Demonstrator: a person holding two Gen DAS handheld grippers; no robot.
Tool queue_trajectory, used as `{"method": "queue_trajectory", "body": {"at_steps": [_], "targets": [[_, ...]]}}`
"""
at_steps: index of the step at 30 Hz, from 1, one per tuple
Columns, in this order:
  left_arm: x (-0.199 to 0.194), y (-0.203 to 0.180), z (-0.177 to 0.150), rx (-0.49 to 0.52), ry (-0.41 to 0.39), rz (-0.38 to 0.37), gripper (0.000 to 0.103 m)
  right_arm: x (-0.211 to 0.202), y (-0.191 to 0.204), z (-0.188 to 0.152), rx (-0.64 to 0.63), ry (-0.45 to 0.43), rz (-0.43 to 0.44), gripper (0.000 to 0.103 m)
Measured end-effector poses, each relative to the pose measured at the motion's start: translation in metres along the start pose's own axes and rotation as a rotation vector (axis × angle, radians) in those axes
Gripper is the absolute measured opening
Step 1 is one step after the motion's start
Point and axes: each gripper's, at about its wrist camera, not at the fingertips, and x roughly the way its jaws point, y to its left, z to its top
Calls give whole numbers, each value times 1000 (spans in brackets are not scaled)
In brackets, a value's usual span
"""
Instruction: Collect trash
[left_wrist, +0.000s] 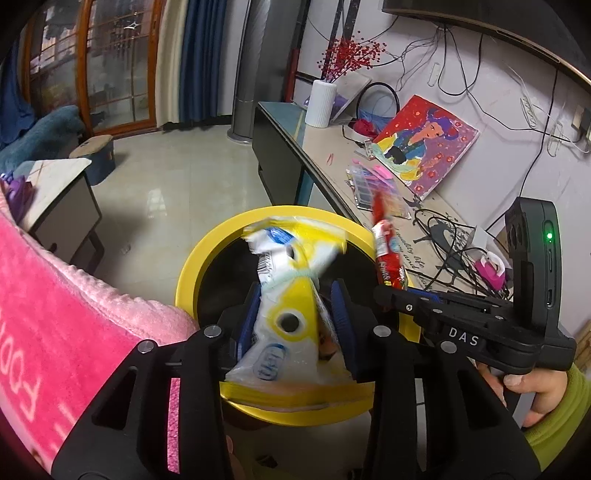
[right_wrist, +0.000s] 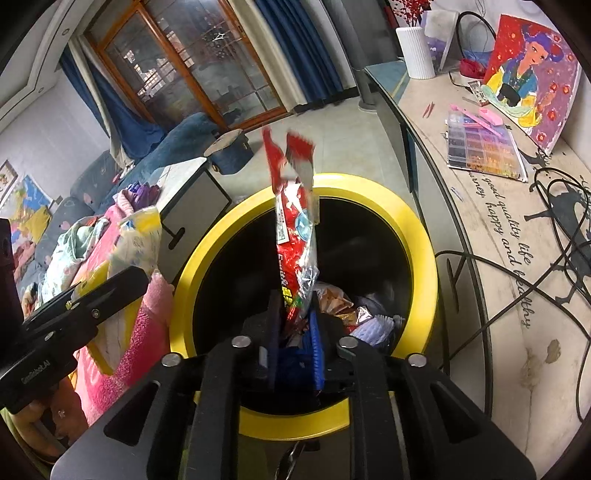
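Note:
A round bin with a yellow rim stands on the floor below both grippers. My left gripper is shut on a yellow, white and blue plastic wrapper, held over the bin's opening. My right gripper is shut on a long red snack wrapper, upright over the bin; this wrapper also shows in the left wrist view. Several crumpled wrappers lie inside the bin. The right gripper's body shows at the right of the left wrist view, the left one's at the left of the right wrist view.
A pink towel lies left of the bin. A long cabinet top on the right carries cables, a painting, a bead box and a white vase. A low table and blue sofa stand beyond.

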Motion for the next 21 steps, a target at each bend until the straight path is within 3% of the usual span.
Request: {"method": "queue_trajectory", "body": {"at_steps": [10, 14, 15, 18, 21], "targets": [[-11, 12, 0, -46, -16, 35, 74, -8, -1, 1, 6, -21, -22, 42], [-23, 22, -5, -69, -21, 62, 77, -15, 3, 0, -12, -38, -45, 59], [-26, 24, -7, -75, -21, 68, 77, -18, 8, 0, -27, -46, -57, 67], [-41, 35, -14, -97, -36, 94, 91, -29, 23, -3, -75, -90, -73, 86], [-58, 50, -22, -128, -47, 158, 92, -38, 44, -6, -140, -129, -79, 95]]}}
